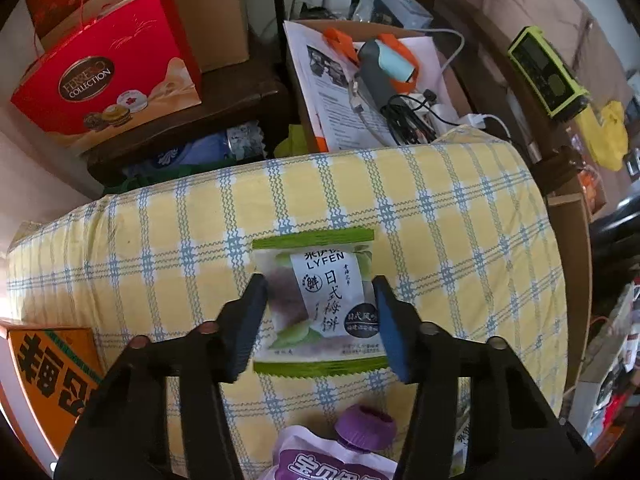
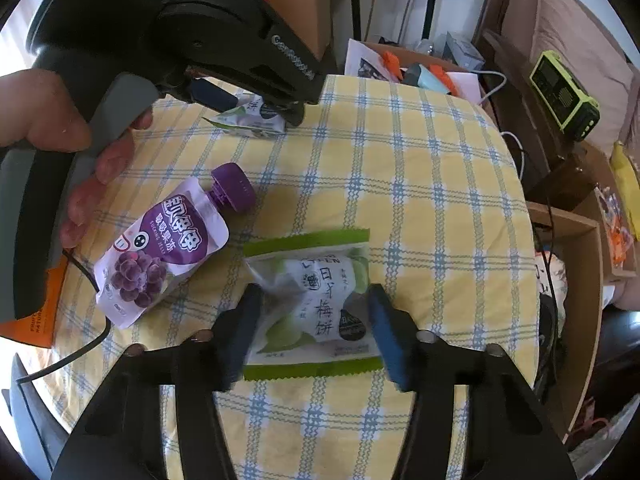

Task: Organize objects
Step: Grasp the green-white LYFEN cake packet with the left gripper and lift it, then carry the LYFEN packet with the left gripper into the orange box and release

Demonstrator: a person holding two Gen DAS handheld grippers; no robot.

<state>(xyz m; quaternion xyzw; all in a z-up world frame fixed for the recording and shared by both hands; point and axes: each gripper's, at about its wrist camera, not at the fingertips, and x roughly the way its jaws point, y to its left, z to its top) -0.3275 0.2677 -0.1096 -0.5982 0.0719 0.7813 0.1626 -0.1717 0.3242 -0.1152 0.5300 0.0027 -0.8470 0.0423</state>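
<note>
A green-and-white LYFEN snack packet point(image 1: 316, 304) lies flat on the yellow checked cloth point(image 1: 460, 248). My left gripper point(image 1: 318, 330) is open, one pad on each side of it. In the right wrist view a second like packet point(image 2: 308, 304) lies between the open pads of my right gripper point(image 2: 314, 336). A purple grape jelly pouch point(image 2: 160, 256) with a purple cap lies to its left, and its cap shows in the left wrist view point(image 1: 366, 424). The left gripper point(image 2: 248, 108) shows at the far side over the first packet point(image 2: 250, 120).
A red Ferrero box point(image 1: 108, 76) stands on a dark shelf behind the table. A cardboard box of papers, cables and an orange-handled tool point(image 1: 384, 76) sits behind the far edge. A green device point(image 2: 564, 96) is at the right. An orange box point(image 1: 52, 376) sits at the left edge.
</note>
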